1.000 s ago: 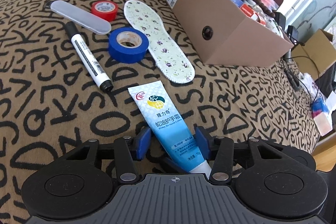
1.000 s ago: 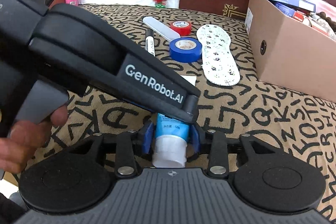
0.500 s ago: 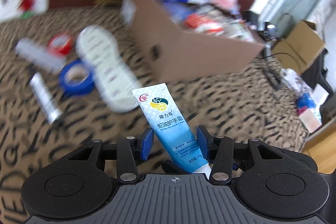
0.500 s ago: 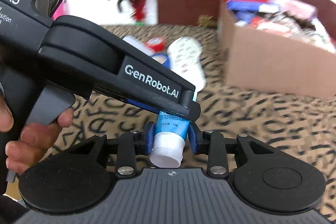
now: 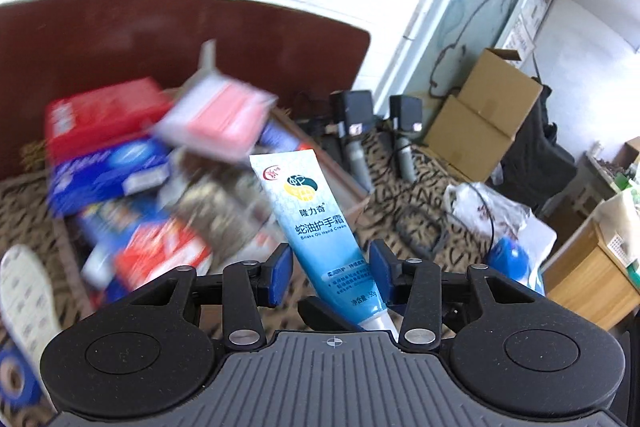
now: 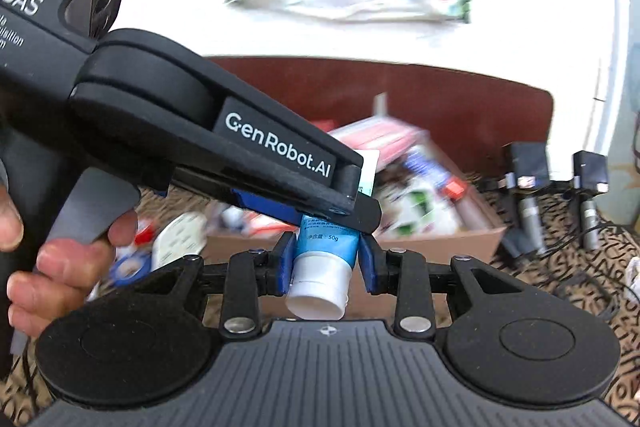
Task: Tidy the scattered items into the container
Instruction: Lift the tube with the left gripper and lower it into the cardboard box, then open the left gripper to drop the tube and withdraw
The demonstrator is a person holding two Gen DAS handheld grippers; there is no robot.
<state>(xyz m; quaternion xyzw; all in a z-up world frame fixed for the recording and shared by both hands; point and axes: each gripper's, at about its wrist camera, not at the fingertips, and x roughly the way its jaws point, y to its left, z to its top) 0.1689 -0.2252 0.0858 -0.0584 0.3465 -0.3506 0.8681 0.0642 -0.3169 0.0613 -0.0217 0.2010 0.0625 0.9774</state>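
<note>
A blue hand cream tube (image 5: 320, 227) with a white cap (image 6: 318, 287) is held in the air in front of the cardboard box (image 6: 448, 241), which is full of packets. My right gripper (image 6: 326, 263) is shut on the tube near its cap. My left gripper (image 5: 330, 269) straddles the same tube from the other side; its jaws stand apart, the right pad (image 5: 380, 271) touching the tube. The left gripper's body (image 6: 224, 155) crosses the right wrist view above the tube. A flowered insole (image 5: 28, 299) and blue tape roll (image 5: 16, 379) lie left on the patterned cloth.
Beyond the box are a dark red headboard (image 5: 120, 39), two black chargers with cables (image 5: 356, 115), a second cardboard box (image 5: 484, 119) on the floor, a white plastic bag (image 5: 492, 211) and a wooden cabinet (image 5: 588, 275) at right.
Both grippers have lifted the tube off the cloth and carried it right, up to the box. The marker, tapes and insole have slid out to the left edge.
</note>
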